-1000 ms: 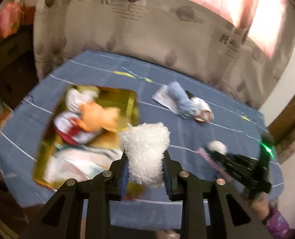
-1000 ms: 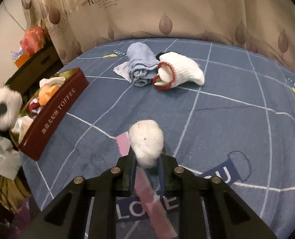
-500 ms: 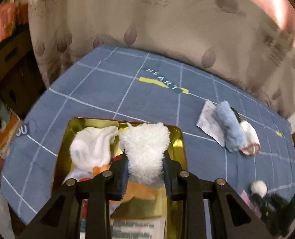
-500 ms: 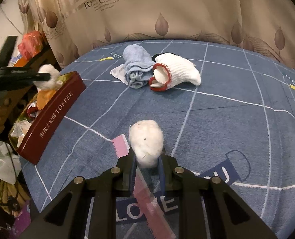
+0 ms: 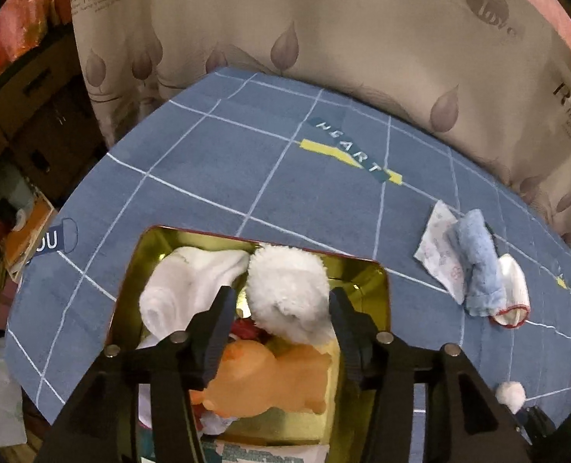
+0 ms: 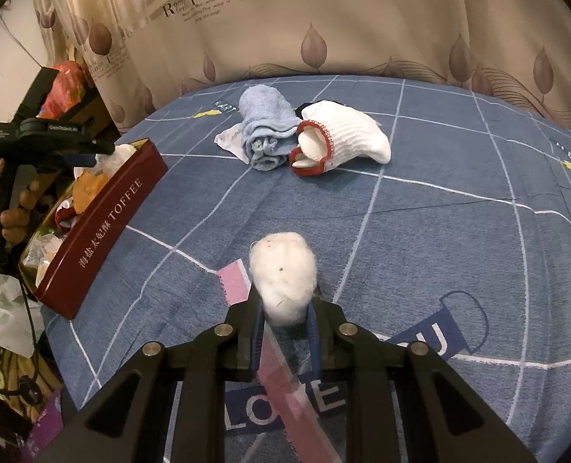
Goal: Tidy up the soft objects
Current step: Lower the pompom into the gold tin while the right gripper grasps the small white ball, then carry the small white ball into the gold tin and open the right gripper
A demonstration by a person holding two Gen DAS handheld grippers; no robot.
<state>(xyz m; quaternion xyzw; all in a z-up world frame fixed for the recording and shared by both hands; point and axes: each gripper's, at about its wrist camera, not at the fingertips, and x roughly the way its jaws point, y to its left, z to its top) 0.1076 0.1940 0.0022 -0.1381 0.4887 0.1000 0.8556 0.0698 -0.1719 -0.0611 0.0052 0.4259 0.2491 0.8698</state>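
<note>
Over the tin (image 5: pixel 378 270), the left gripper (image 5: pixel 281 305) has just been opening, the fluffy toy (image 5: pixel 287 297) loose between its jaws; the right gripper (image 6: pixel 283 314) clamps a cotton ball (image 6: pixel 283 270).

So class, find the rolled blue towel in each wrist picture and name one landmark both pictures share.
Left wrist: blue towel lies at the right edge, on the blue cloth, between a patterned paper and a white sock.
Right wrist: blue towel lies upper centre, left of the red-cuffed white sock.
Shared landmark: the toffee tin, bottom centre in the left view, at the left in the right view.
</note>
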